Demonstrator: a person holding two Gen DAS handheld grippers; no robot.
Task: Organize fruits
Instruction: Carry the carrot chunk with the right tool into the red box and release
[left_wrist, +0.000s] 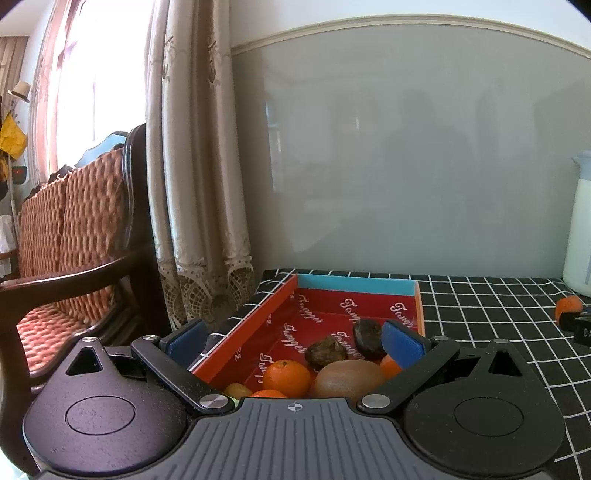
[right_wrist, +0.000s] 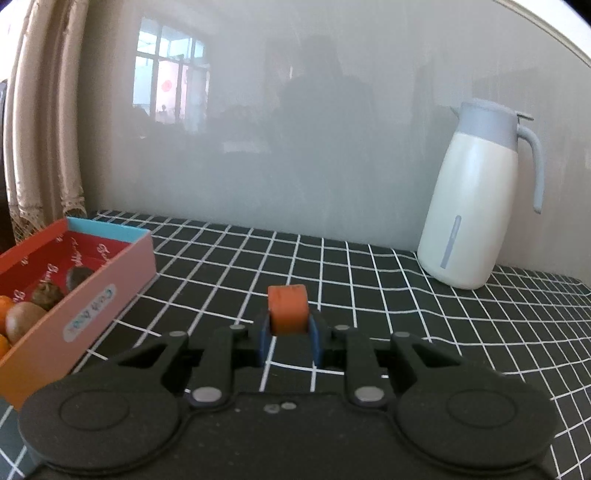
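A red box (left_wrist: 258, 317) with a blue far wall holds several fruits: a tangerine (left_wrist: 286, 376), a kiwi (left_wrist: 347, 378) and two dark brown fruits (left_wrist: 327, 352). My left gripper (left_wrist: 295, 341) is open and empty above the box's near end, its blue pads spread wide. My right gripper (right_wrist: 287, 332) is shut on a small orange fruit (right_wrist: 288, 308), squeezed flat-sided between the blue pads, just above the checked cloth. That fruit also shows in the left wrist view (left_wrist: 568, 306) at the far right. The box appears at the left of the right wrist view (right_wrist: 92, 291).
A black tablecloth with a white grid (right_wrist: 369, 280) covers the table. A white and grey thermos jug (right_wrist: 476, 206) stands at the back right against the glossy grey wall. A wooden sofa (left_wrist: 74, 236) and curtains (left_wrist: 195, 166) are left of the table.
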